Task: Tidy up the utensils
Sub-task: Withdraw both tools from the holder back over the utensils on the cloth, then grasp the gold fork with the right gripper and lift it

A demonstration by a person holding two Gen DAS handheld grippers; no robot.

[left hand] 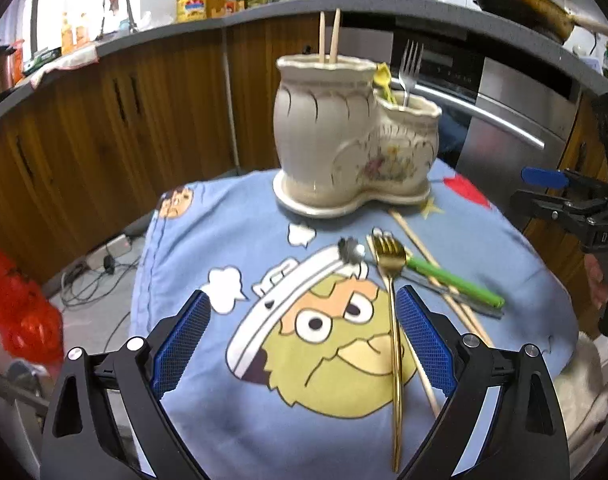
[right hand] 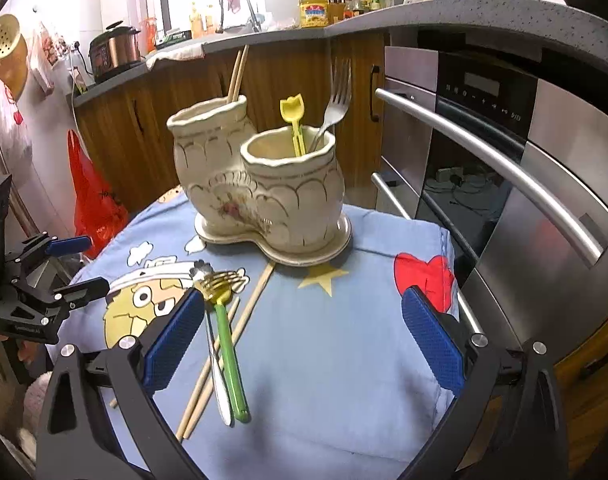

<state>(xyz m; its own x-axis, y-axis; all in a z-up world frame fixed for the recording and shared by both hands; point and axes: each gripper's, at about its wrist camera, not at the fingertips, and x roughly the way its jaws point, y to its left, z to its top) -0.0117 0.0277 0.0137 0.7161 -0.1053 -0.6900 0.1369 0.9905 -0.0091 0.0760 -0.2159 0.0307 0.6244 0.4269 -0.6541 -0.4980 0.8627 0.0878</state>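
While both jaws stand spread wide with nothing between the pads, the left hand-held gripper [left hand: 304, 344] hangs over the near part of the table [left hand: 192, 240], which is covered by a blue cartoon cloth; the gold fork [left hand: 392, 320] lies just inside its right finger, handle toward the near edge, untouched. Only this view shows the fork's whole length. From the right wrist view, the right hand-held gripper [right hand: 304, 344] is equally spread and empty over bare cloth, with the loose pile at its left finger: a green-handled utensil [right hand: 230, 356], a silver utensil [right hand: 218, 376] beside it, and wooden chopsticks [right hand: 228, 344] crossing beneath. Toward the far edge stands the cream ceramic holder [right hand: 264, 184] with two compartments. The right view looks into the lower compartment, holding a silver fork [right hand: 335, 100] and a yellow utensil [right hand: 294, 120]; the taller one holds two chopsticks [left hand: 329, 36], and its inside is hidden in both views.
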